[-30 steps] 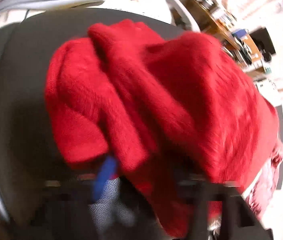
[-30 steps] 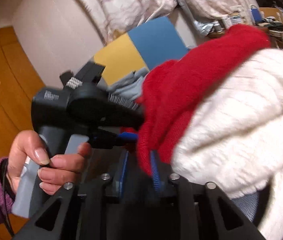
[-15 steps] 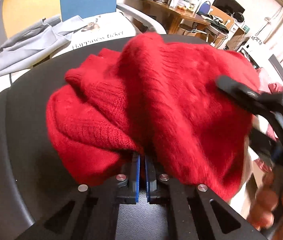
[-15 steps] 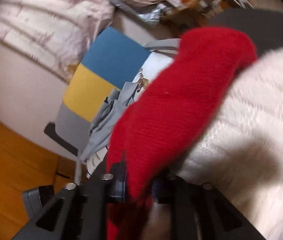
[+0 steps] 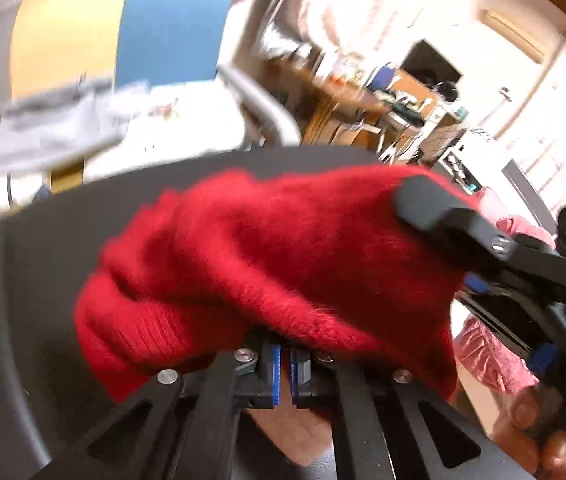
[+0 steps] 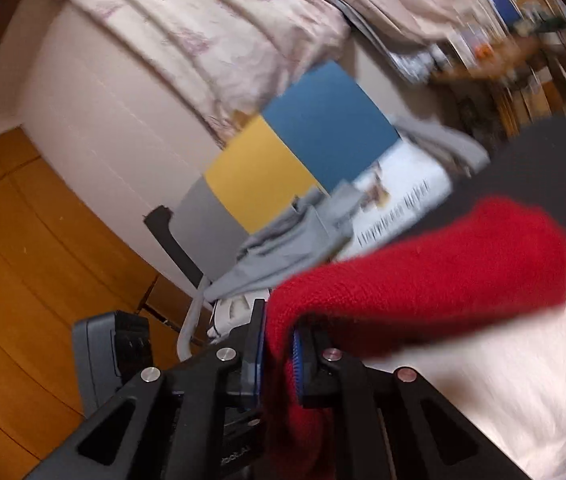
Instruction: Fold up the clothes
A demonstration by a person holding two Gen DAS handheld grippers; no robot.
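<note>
A fuzzy red sweater [image 5: 283,264] hangs bunched above the dark grey table [image 5: 35,280]. My left gripper [image 5: 285,368] is shut on its near edge, with red knit pinched between the blue pads. At the right of that view, a black finger [image 5: 435,208] of my right gripper presses into the sweater's far side, held by a hand [image 5: 543,428]. In the right wrist view, my right gripper [image 6: 279,360] is closing its jaws on a fold of the red sweater [image 6: 423,276], which runs between the pads and hangs below them.
A white knit garment [image 6: 503,368] fills the lower right, under the red sweater. A grey garment [image 6: 283,248] and a printed white shirt [image 6: 399,196] lie on a chair with a yellow and blue back [image 6: 303,152]. Pink cloth [image 5: 495,352] lies at the table's right.
Both grippers have risen with the red sweater, lifting it off the table. The left jaws have gone from apart to shut on the knit. The right jaws have tightened on their fold.
</note>
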